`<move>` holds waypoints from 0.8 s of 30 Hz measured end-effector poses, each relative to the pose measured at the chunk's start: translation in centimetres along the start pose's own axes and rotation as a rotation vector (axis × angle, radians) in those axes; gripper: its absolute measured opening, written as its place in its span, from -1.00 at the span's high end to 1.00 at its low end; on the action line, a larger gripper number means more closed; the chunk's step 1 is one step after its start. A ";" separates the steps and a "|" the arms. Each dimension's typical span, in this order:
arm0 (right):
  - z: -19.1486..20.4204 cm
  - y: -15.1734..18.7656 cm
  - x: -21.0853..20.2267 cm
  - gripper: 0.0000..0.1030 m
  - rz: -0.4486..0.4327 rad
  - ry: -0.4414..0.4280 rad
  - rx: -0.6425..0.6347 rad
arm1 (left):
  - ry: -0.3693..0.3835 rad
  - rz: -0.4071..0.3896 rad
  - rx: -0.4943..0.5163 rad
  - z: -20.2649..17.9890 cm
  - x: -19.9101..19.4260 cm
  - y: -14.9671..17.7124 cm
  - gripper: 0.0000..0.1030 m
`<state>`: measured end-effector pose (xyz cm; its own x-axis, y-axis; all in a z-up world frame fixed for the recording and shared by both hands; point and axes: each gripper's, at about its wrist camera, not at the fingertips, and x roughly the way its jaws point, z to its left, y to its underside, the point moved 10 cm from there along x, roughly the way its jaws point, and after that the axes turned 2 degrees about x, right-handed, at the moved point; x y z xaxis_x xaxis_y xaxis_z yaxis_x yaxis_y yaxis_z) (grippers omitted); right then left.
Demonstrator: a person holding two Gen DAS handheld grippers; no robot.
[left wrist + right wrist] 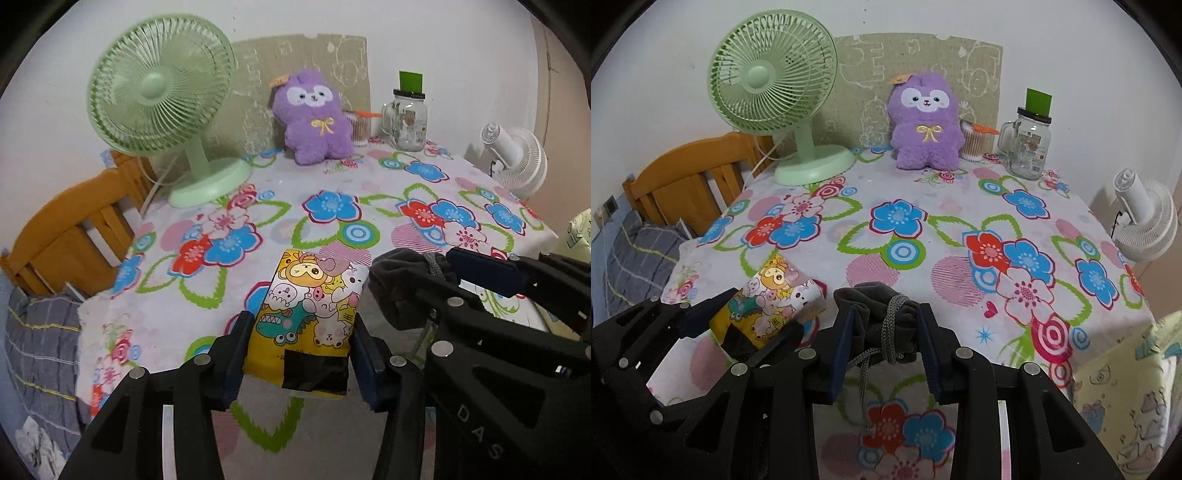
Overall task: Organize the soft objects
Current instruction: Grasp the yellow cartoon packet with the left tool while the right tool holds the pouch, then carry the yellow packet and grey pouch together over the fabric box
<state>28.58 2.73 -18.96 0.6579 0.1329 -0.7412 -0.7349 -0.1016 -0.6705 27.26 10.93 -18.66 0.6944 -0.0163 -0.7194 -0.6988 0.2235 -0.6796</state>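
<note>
Left gripper (301, 354) reaches forward and tilts down over the near edge of the floral tablecloth (332, 184), its two fingers clamped on the sides of a yellow cartoon-print tissue pack (312, 306); the pack's black-taped end sits nearest the camera and the printed end points toward twelve o'clock. Seen from the right wrist, that pack appears tipped up off the cloth at about nine o'clock. Right gripper (886, 328) slants down at a similar angle just beside the left one, its blue pads squeezed on a dark grey drawstring pouch (875, 299), whose grey cord (892, 325) is knotted between the fingers and trails toward six o'clock. At the far side of the table, around twelve o'clock, a purple plush toy (925, 125) sits upright against a cardboard sheet (857, 74), with a green desk fan (772, 77) at eleven o'clock and a glass mug jar (1028, 147) at one o'clock.
</note>
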 end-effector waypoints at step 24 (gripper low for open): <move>-1.7 2.0 -12.5 0.28 -0.136 0.006 -0.059 | -0.019 -0.130 -0.035 -4.5 -11.3 1.0 0.00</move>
<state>19.18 -0.82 -11.07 0.7519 0.1437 -0.6434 -0.6281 -0.1405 -0.7654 17.90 6.94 -11.85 0.7826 -0.0239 -0.6221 -0.6079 0.1863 -0.7718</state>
